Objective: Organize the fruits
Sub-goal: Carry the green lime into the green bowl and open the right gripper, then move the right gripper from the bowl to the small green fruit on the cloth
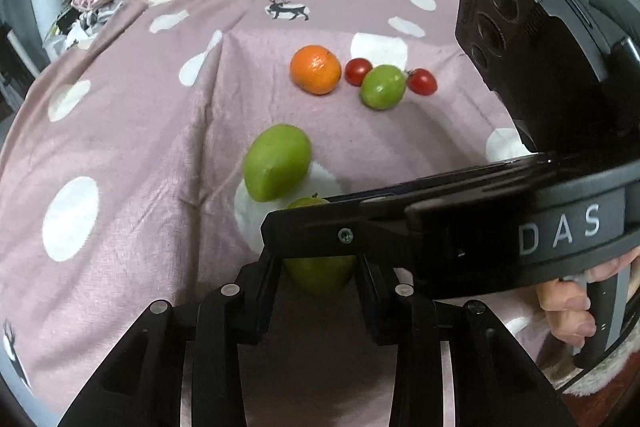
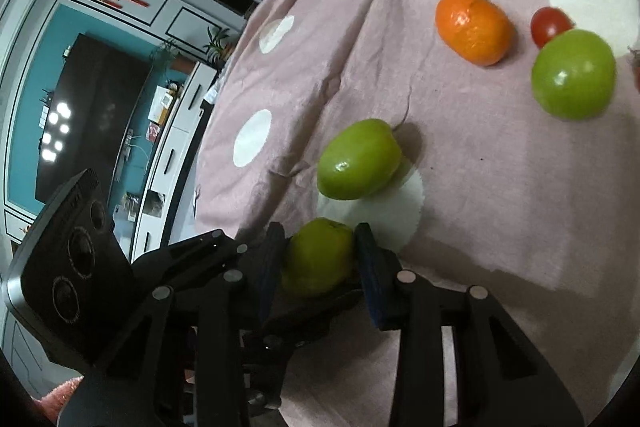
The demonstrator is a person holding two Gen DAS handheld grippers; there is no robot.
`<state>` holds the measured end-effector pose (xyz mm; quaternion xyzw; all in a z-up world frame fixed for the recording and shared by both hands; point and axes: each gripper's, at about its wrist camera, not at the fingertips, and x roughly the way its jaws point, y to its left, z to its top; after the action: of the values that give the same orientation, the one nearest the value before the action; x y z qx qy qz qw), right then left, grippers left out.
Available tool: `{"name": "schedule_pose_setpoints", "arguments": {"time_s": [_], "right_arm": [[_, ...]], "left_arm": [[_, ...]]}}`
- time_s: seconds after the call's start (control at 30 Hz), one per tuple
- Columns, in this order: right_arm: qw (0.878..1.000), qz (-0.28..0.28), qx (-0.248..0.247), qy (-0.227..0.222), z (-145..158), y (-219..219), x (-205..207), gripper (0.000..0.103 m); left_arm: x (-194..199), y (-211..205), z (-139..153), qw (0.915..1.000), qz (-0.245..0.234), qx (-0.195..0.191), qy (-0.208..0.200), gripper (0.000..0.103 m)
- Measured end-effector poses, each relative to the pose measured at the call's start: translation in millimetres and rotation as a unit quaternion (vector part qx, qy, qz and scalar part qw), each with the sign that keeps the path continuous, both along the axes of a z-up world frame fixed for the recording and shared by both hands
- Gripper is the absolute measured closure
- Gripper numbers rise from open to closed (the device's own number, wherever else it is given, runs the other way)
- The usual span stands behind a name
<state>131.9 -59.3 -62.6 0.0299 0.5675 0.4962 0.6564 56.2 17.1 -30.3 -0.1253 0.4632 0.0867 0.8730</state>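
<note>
Fruit sits pinched: both the left gripper (image 1: 320,267) and right gripper (image 2: 320,259) bracket one green fruit (image 2: 318,257), fingers on its sides; another green fruit (image 1: 278,163) lies just ahead on the cloth-covered surface (image 1: 140,147).

only legible txt: "das" on the right gripper (image 1: 320,227) housing band.

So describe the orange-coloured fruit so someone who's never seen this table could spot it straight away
Start at the pink cloth with white polka dots, then find the far cluster of four fruits just below the printed reindeer. The orange sits at the cluster's left end. It is the only orange-coloured fruit, next to two small red tomatoes and a green fruit.
</note>
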Motion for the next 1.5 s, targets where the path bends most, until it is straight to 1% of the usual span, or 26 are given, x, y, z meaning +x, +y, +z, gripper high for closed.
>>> {"name": "schedule_pose_setpoints", "arguments": {"time_s": [0.07, 0.17, 0.27, 0.33, 0.37, 0.4, 0.47, 0.53, 0.6, 0.63, 0.67, 0.73, 0.77, 0.8, 0.83, 0.87, 0.9, 0.93, 0.97, 1.03, 1.07, 1.17, 1.23, 1.27, 1.4, 1.5], "right_arm": [[1.0, -0.006, 0.011, -0.006, 6.5, -6.6, -1.5, 0.066], [0.999, -0.022, 0.03, -0.021, 26.0, -27.4, -2.0, 0.066], [0.996, -0.052, 0.051, -0.055, 56.1, -62.6, -0.3, 0.066], [0.991, -0.087, 0.062, -0.082, 78.0, -101.7, 3.8, 0.066], [0.989, -0.1, 0.066, -0.09, 84.7, -119.3, 6.9, 0.066], [0.985, -0.123, 0.075, -0.093, 92.7, -147.4, 13.7, 0.066], [0.979, -0.167, 0.082, -0.084, 100.2, -190.8, 24.0, 0.065], [0.968, -0.212, 0.076, -0.109, 114.5, -236.2, 26.9, 0.065], [0.958, -0.242, 0.056, -0.14, 125.3, -263.0, 25.4, 0.064], [0.953, -0.259, 0.041, -0.151, 129.1, -274.9, 26.7, 0.061], [0.947, -0.277, 0.034, -0.157, 130.5, -284.4, 28.1, 0.055], [0.929, -0.335, 0.054, -0.146, 127.7, -313.0, 35.0, 0.0], [0.92, -0.361, 0.068, -0.136, 123.9, -326.3, 36.0, 0.001], [0.92, -0.365, 0.08, -0.116, 119.7, -336.2, 37.4, 0.0], [0.922, -0.363, 0.081, -0.106, 117.6, -338.4, 35.8, 0.0], [0.921, -0.367, 0.075, -0.107, 116.5, -342.3, 33.4, 0.0], [0.918, -0.374, 0.067, -0.116, 117.5, -339.5, 30.7, 0.0], [0.915, -0.378, 0.061, -0.124, 118.5, -338.6, 28.0, 0.0], [0.917, -0.375, 0.06, -0.126, 119.3, -336.1, 25.7, 0.0], [0.927, -0.351, 0.07, -0.115, 119.2, -324.6, 20.6, 0.0], [0.93, -0.342, 0.073, -0.113, 119.3, -318.4, 18.4, 0.0], [0.937, -0.323, 0.057, -0.121, 121.1, -294.4, 14.0, 0.0], [0.944, -0.302, 0.059, -0.119, 121.0, -274.4, 15.6, 0.0], [0.947, -0.292, 0.064, -0.114, 120.5, -263.1, 16.7, 0.0], [0.965, -0.228, 0.083, -0.101, 117.5, -209.2, 22.3, 0.0], [0.978, -0.171, 0.075, -0.097, 109.2, -159.4, 27.0, 0.0]], "left_arm": [[-1.5, -4.6, 8.7, 0.9999, -0.006, 0.01, -0.01, 0.067], [5.4, -18.0, 25.3, 0.9993, -0.026, 0.008, -0.027, 0.067], [25.0, -43.5, 51.6, 0.9962, -0.069, 0.003, -0.053, 0.067], [43.1, -64.7, 64.7, 0.9924, -0.104, -0.001, -0.066, 0.067], [57.4, -81.9, 72.0, 0.9879, -0.135, -0.006, -0.077, 0.067], [69.4, -95.3, 76.4, 0.9835, -0.159, -0.014, -0.085, 0.067], [94.3, -125.0, 82.7, 0.9754, -0.197, -0.032, -0.092, 0.067], [117.0, -153.3, 88.2, 0.9671, -0.229, -0.041, -0.103, 0.067], [141.7, -178.8, 89.1, 0.9572, -0.259, -0.067, -0.111, 0.067], [151.8, -187.3, 87.1, 0.955, -0.268, -0.065, -0.11, 0.062], [159.7, -194.5, 84.0, 0.9566, -0.269, -0.047, -0.101, 0.043], [166.5, -201.6, 77.8, 0.9663, -0.243, -0.009, -0.084, 0.017], [164.2, -197.9, 74.6, 0.9667, -0.238, -0.013, -0.092, 0.015], [159.3, -197.4, 74.3, 0.9639, -0.246, -0.023, -0.1, 0.014], [154.2, -193.2, 75.8, 0.9632, -0.245, -0.029, -0.107, 0.014], [145.5, -180.8, 79.3, 0.9663, -0.229, -0.036, -0.111, 0.013], [139.5, -174.9, 82.3, 0.9684, -0.219, -0.038, -0.113, 0.012], [134.1, -169.4, 84.6, 0.9701, -0.212, -0.038, -0.112, 0.009], [127.7, -159.1, 86.2, 0.9719, -0.202, -0.042, -0.113, 0.008], [115.3, -147.5, 90.0, 0.9743, -0.189, -0.046, -0.114, 0.007], [107.6, -139.3, 91.1, 0.9754, -0.185, -0.041, -0.113, 0.006], [81.3, -117.5, 92.6, 0.9802, -0.166, -0.004, -0.108, 0.005], [66.2, -101.4, 90.2, 0.9833, -0.15, 0.012, -0.103, 0.005], [57.8, -85.2, 86.1, 0.9858, -0.137, 0.017, -0.096, 0.005], [34.0, -37.0, 75.6, 0.9925, -0.079, -0.003, -0.094, 0.005], [27.6, -12.6, 64.1, 0.9962, -0.035, 0.008, -0.079, 0.005]]}}
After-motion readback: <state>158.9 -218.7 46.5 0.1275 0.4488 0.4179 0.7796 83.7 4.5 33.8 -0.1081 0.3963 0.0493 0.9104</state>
